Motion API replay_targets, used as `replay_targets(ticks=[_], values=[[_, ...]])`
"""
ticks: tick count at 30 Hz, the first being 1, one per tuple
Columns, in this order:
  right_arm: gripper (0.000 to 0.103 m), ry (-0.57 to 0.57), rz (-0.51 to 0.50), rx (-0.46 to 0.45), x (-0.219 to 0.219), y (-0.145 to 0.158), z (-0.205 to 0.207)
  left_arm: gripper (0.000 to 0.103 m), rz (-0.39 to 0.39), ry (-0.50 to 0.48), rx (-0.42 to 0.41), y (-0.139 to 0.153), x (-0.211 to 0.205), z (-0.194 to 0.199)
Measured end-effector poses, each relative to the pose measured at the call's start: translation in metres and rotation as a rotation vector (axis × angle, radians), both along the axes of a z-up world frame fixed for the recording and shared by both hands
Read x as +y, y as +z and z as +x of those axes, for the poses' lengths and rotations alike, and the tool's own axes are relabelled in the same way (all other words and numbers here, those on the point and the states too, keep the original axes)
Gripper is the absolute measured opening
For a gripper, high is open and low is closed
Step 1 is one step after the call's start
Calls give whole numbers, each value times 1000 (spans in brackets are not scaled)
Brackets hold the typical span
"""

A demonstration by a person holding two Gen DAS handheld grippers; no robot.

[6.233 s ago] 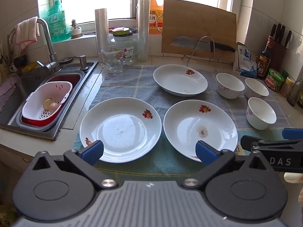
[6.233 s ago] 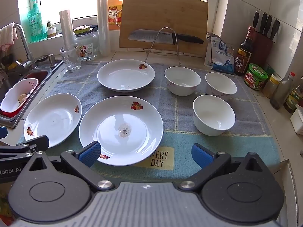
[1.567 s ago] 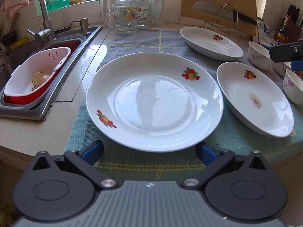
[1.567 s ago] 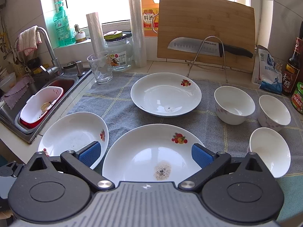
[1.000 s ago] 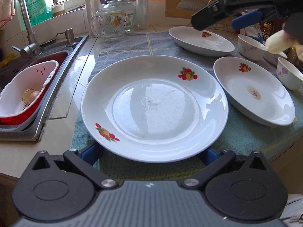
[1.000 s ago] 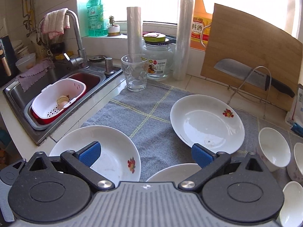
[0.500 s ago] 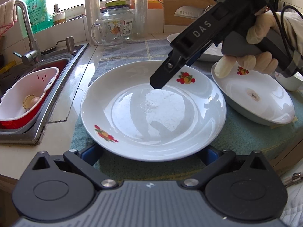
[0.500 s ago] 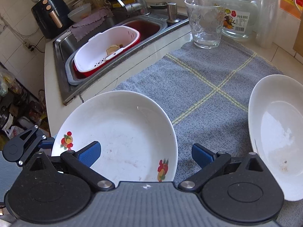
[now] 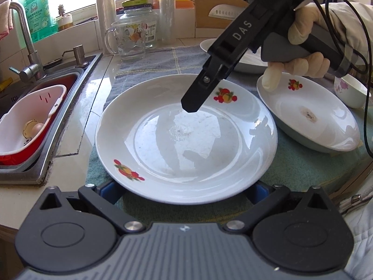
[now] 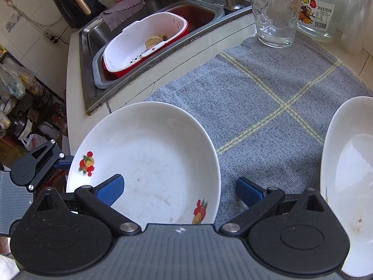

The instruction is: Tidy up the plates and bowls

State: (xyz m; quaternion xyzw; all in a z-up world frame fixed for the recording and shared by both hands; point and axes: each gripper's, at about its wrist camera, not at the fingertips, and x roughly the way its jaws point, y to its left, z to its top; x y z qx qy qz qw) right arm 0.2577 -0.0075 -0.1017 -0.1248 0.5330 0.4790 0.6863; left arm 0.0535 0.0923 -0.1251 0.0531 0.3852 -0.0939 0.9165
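A white plate with fruit decals (image 9: 186, 137) lies on the checked cloth in front of me. My left gripper (image 9: 184, 193) is open, and its blue pads sit wide apart at the plate's near rim, partly hidden under it. My right gripper (image 9: 193, 103), held by a gloved hand (image 9: 303, 53), reaches down over the plate's far side. In the right wrist view this gripper (image 10: 179, 191) is open: one pad is over the plate (image 10: 149, 163) and the other is over the cloth, with the rim between them. The left gripper (image 10: 61, 163) shows at the plate's far edge.
A second decal plate (image 9: 310, 119) sits just right of the first, a third plate (image 9: 244, 63) behind it, and a small bowl (image 9: 349, 93) far right. A glass (image 10: 275, 11) and jar (image 10: 319, 7) stand at the cloth's back. The sink holds a white basket (image 10: 144, 44) on the left.
The right gripper has come lower and nearer, so its fingers now bracket the plate's rim. The left gripper has stayed at the near rim.
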Motion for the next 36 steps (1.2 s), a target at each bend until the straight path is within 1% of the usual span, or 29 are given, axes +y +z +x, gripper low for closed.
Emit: replay_targets(ticks=[4,6,8,11,12,20,23,27,31,36], values=[[102,34,47,20,2,4,6,102,2,-9,-4,0,0,0],[98,50,59,31,3,4,8,102,0,-15,-8,0,1,-1],[89,59,62,49,5,3,10,102,-1,-20,-6,0,2,-1],[83,68,72,71,6,2,13,102,0,-24,-5,0,2,-1],[82,69,77,82,6,1,14,102,1,-24,-3,0,2,-1],[82,77,92,89,3,3,13,102,14,-30,5,1,2,-1],[82,80,97,82,3,5,12,101,29,-35,5,4,1,0],[82,72,109,73,3,10,15,101,30,-43,7,11,5,4],[82,61,124,45,5,19,22,101,42,-59,-6,20,11,13],[82,34,147,13,7,27,38,101,53,-83,-18,27,20,35]])
